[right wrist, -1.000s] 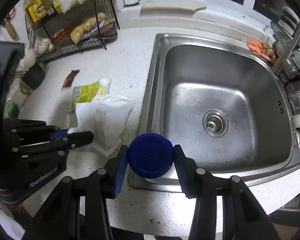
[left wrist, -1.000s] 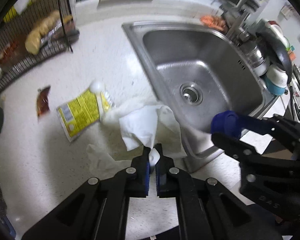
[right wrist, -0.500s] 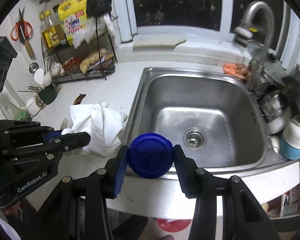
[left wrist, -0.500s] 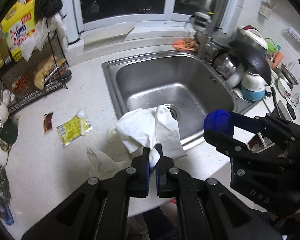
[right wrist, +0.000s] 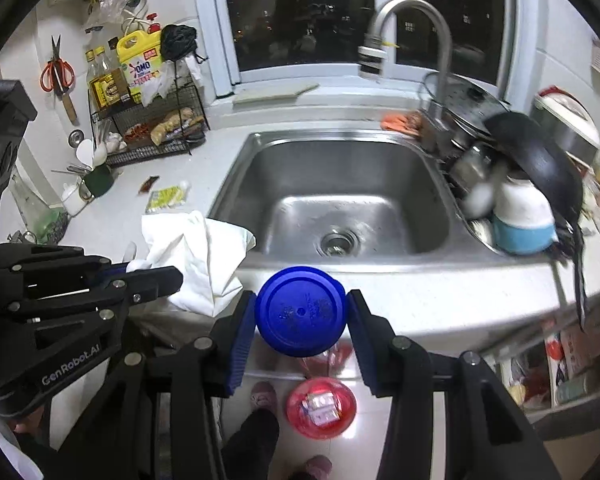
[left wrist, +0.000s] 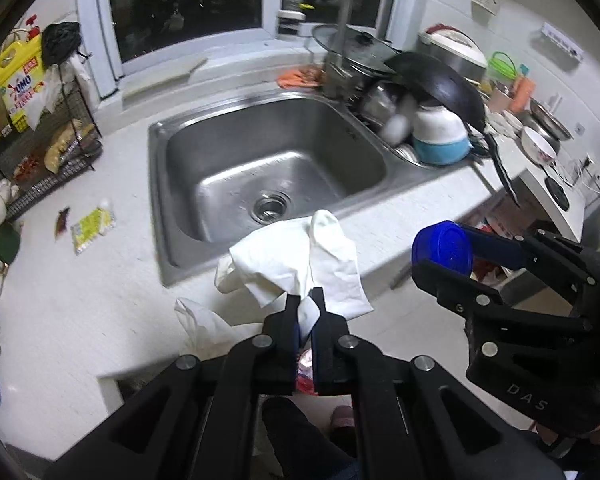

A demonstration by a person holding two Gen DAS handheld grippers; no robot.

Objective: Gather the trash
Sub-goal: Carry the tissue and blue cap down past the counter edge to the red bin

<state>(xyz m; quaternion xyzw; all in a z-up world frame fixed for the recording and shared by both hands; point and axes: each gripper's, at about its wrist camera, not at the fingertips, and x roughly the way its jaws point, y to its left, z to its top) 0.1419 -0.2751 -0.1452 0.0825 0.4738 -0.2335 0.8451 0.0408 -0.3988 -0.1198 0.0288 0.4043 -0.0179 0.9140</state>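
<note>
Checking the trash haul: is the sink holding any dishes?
No, the sink basin shows only bare steel and its drain.

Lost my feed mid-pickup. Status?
Left gripper shut on white tissue. Right gripper shut on blue lid. Red bin below, nothing blocking.

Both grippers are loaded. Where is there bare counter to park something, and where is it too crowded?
Bare counter runs along the sink's front rim, and between the yellow packet and sink. Crowded: the wire rack corner at left, and the dish pile right of the sink.
</note>
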